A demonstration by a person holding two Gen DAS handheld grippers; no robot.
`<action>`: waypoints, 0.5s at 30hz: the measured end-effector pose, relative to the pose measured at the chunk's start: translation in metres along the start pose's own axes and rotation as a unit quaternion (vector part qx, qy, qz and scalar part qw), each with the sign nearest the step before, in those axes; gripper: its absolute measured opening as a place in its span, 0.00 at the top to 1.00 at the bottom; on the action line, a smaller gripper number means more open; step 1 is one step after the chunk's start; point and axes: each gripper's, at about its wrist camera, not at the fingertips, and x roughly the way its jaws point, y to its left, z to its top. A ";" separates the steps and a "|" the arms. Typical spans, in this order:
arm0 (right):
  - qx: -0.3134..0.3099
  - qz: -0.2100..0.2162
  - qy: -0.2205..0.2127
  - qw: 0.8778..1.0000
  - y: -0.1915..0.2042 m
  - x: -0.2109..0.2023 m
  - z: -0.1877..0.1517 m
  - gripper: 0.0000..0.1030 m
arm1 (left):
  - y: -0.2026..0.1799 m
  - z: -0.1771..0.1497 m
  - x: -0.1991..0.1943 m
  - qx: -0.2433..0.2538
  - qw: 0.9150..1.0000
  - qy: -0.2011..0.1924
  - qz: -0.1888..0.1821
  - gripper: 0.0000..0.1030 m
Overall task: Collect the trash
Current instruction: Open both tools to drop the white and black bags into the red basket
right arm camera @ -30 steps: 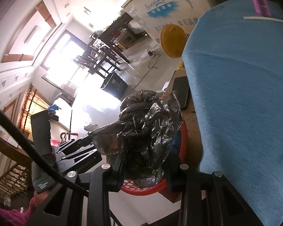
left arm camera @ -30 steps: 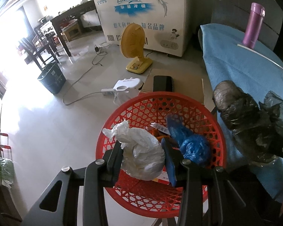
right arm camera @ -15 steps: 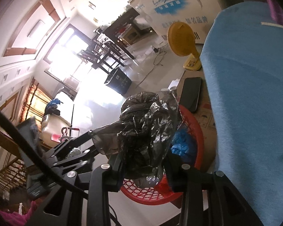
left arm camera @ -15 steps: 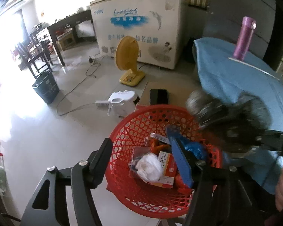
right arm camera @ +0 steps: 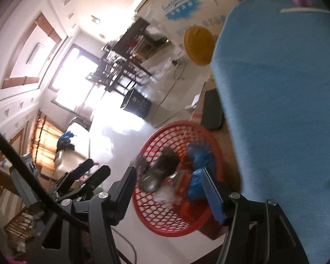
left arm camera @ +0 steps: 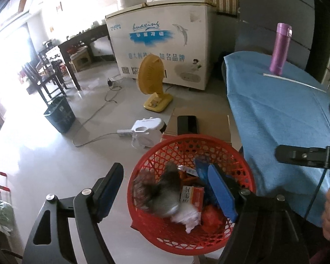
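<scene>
Two grippers hang with jaws apart and empty above a red basket (left arm camera: 193, 239) on the pale floor, just left of a table draped in blue cloth (left arm camera: 281, 118). The left gripper (left arm camera: 165, 189) straddles the basket's near rim; the right gripper (right arm camera: 168, 189) does the same from the far side. Inside lie a dark, blurred bundle (left arm camera: 165, 198), probably a black plastic bag caught mid-drop, a white bag (left arm camera: 187, 216), a blue bag (right arm camera: 200, 160) and an orange carton (left arm camera: 192, 194). Risk from here: the heap sits high, so a loose bag could slide over the rim onto the floor, or a lowering finger could catch the mesh and tip the basket.
</scene>
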 end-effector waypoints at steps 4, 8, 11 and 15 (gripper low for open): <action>-0.007 -0.030 -0.042 0.999 -0.005 -0.032 0.003 0.36 | -0.017 0.010 -0.006 0.010 1.000 -0.007 0.012 0.23; -0.013 -0.056 -0.082 0.995 -0.009 -0.066 0.004 0.36 | -0.036 0.016 -0.015 0.026 0.999 -0.019 0.023 0.22; -0.021 -0.076 -0.108 0.991 -0.009 -0.089 0.002 0.37 | -0.051 0.021 -0.023 0.037 0.999 -0.028 0.028 0.22; -0.038 -0.106 -0.136 0.984 -0.009 -0.119 -0.001 0.37 | -0.073 0.030 -0.037 0.056 0.997 -0.050 0.032 0.20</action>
